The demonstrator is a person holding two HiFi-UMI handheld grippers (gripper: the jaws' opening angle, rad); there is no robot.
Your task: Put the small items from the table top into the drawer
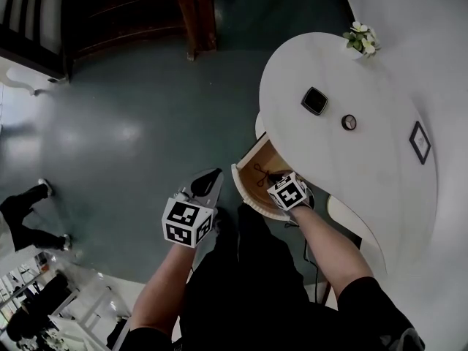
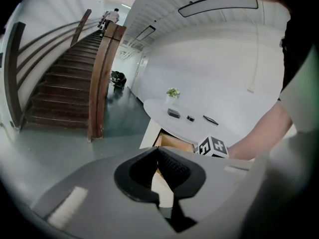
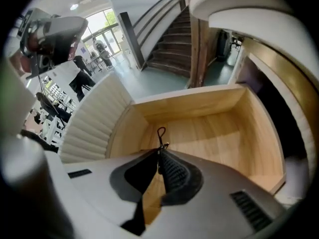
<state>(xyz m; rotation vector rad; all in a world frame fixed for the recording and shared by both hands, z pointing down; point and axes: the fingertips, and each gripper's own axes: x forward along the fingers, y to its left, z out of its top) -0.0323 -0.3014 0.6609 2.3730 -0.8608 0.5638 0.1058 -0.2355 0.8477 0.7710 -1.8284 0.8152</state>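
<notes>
The drawer stands pulled out of the white round table, its wooden inside showing. My right gripper reaches into it, shut on a thin black cord loop that sticks out past the tips just above the drawer floor. On the table top lie a black square item, a small round item and a flat dark frame. My left gripper hangs over the floor to the left of the drawer, shut and holding nothing.
A small potted flower stands at the table's far edge. A wooden stair post and stairs rise beyond the grey-green floor. A person's shoes and legs show at the far left.
</notes>
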